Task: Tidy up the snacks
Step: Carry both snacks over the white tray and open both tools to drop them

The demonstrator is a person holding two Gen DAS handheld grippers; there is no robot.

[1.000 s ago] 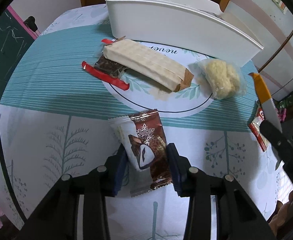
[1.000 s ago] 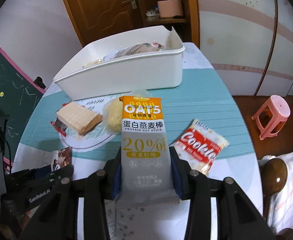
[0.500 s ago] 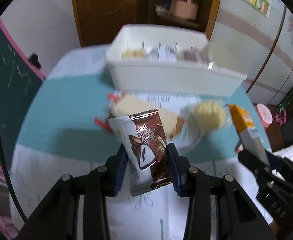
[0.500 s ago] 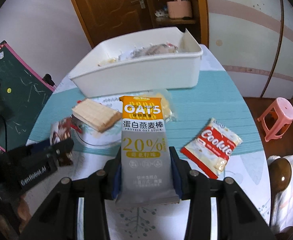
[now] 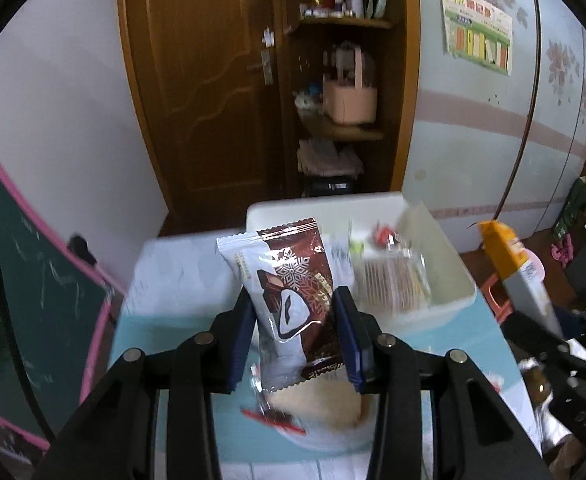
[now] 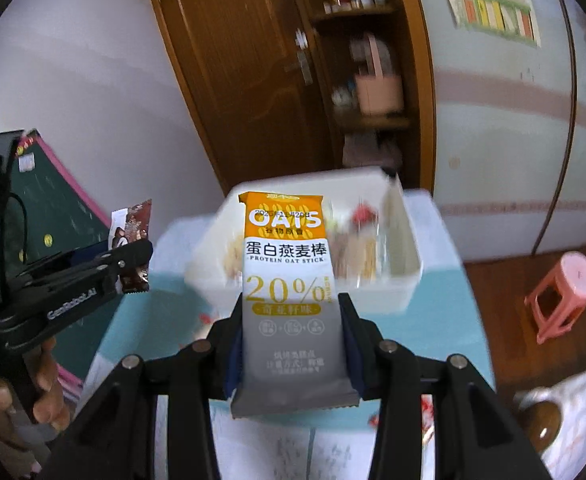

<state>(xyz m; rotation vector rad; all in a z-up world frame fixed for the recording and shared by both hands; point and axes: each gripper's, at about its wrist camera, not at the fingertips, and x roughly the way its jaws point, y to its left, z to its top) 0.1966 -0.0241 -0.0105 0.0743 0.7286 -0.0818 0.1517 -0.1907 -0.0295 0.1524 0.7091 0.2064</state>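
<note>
My left gripper (image 5: 295, 312) is shut on a brown and white chocolate snack packet (image 5: 289, 292) and holds it in the air before the white bin (image 5: 449, 304). My right gripper (image 6: 291, 320) is shut on an orange and grey OATS bar packet (image 6: 289, 292), raised in front of the same white bin (image 6: 397, 284). The bin holds several snacks, blurred. The left gripper with its packet (image 6: 131, 232) shows at the left of the right wrist view. The OATS bar (image 5: 513, 268) shows at the right of the left wrist view.
A wafer pack (image 5: 321, 412) and a red-wrapped snack (image 5: 273, 424) lie on the table below my left gripper. A green chalkboard (image 5: 25, 300) stands left of the table. A pink stool (image 6: 561, 292) stands on the floor at the right. A wooden door and shelves are behind.
Both grippers have lifted their packets off the table and moved up and forward towards the white bin. The views now look over the bin's rim.
</note>
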